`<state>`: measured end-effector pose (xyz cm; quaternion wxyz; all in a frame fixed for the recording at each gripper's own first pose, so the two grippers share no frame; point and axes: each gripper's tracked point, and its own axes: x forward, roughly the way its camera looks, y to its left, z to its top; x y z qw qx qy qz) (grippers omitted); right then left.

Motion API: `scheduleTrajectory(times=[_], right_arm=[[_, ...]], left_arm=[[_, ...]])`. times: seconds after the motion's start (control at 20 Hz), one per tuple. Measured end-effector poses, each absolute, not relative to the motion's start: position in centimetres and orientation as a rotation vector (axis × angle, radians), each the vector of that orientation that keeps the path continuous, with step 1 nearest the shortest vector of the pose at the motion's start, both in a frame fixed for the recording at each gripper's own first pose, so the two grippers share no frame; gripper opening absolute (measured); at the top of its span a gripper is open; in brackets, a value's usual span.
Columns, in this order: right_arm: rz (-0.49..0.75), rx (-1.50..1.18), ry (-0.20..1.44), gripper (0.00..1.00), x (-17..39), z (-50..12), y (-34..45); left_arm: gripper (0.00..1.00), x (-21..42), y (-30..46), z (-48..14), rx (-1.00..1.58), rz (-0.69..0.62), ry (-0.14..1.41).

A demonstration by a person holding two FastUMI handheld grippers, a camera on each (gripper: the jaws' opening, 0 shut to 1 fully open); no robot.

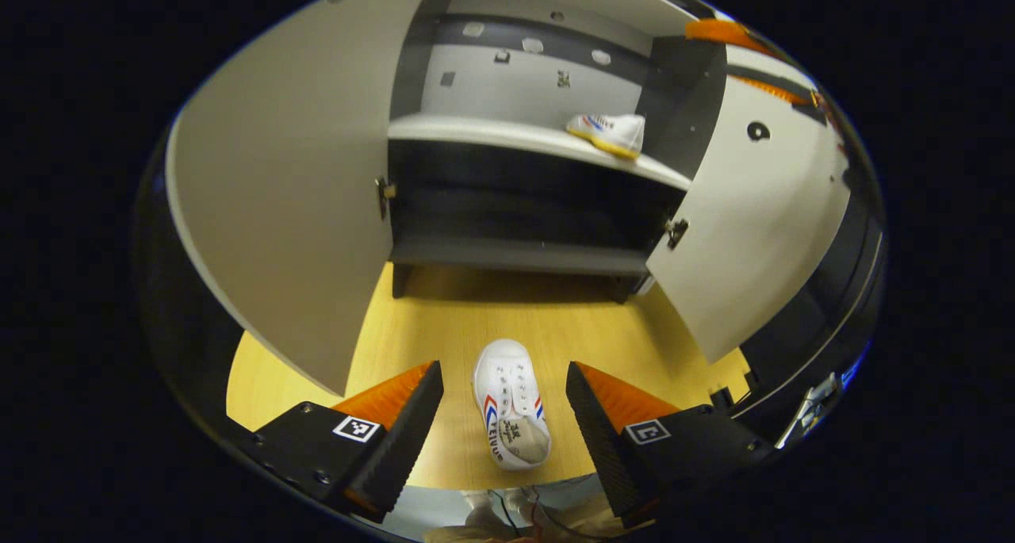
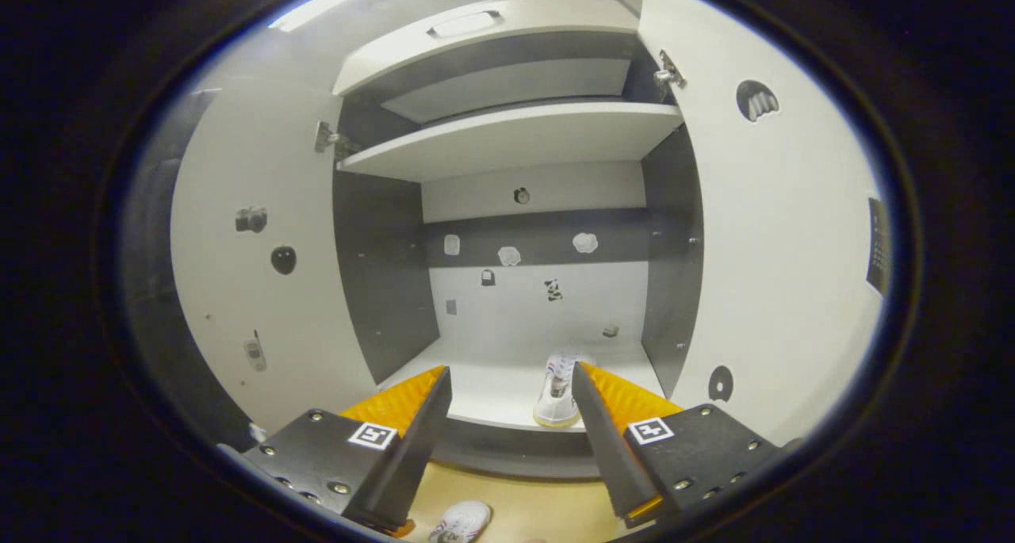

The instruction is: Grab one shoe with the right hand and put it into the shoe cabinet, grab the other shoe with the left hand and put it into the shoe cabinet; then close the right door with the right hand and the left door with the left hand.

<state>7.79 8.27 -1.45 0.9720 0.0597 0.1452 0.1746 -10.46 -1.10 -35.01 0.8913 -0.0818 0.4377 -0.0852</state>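
A white sneaker with red and blue stripes (image 1: 511, 404) lies on the wooden floor (image 1: 460, 321), toe toward the shoe cabinet (image 1: 519, 202). My left gripper (image 1: 505, 384) hovers over it, open, one finger on each side and apart from it. The second white sneaker (image 1: 609, 132) rests on the cabinet's white shelf (image 1: 476, 133), at its right end. In the right gripper view that sneaker (image 2: 557, 392) stands on the shelf (image 2: 492, 392) just ahead of my right gripper (image 2: 511, 388), which is open and holds nothing. The floor sneaker (image 2: 461, 522) peeks in at the bottom.
Both cabinet doors stand wide open: the left door (image 1: 293, 210) and the right door (image 1: 753, 226) flank the opening. A higher shelf (image 2: 515, 135) sits above. A dark lower compartment (image 1: 523, 210) lies under the white shelf. A person's feet (image 1: 496, 519) show at the bottom edge.
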Motion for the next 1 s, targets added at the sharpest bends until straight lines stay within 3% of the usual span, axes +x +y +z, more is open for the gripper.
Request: scheduleTrajectory(times=[0.05,0.25,0.5,0.55,0.6,0.65,0.7,1.0], right_arm=[[0.364,0.13,0.272,0.9,7.3,-0.8,8.4],[0.364,0.113,0.222,0.87,5.7,0.5,7.8],[0.355,0.096,0.211,0.9,4.6,0.7,7.7],[0.351,0.099,0.212,0.9,4.5,0.7,7.6],[0.345,0.1,0.215,0.87,4.5,0.6,7.6],[0.34,0.101,0.217,0.9,4.5,0.6,7.4],[0.334,0.103,0.221,0.9,4.5,0.5,7.2],[0.295,0.083,0.23,0.87,4.4,0.0,5.9]], left_arm=[[0.96,-10.7,-1.4,-36.7,-0.168,-0.191,0.947],[0.92,-11.6,-1.8,-42.9,-0.151,-0.203,1.089],[0.84,-12.7,-2.3,-48.5,-0.156,-0.21,1.218],[0.88,-12.9,-2.3,-49.2,-0.158,-0.208,1.241],[0.8,-13.1,-2.3,-49.8,-0.162,-0.203,1.259],[0.84,-13.1,-2.4,-50.3,-0.169,-0.199,1.271],[0.75,-13.2,-2.5,-50.7,-0.174,-0.194,1.279],[0.67,-14.2,-2.2,-52.9,-0.178,-0.171,1.347]])
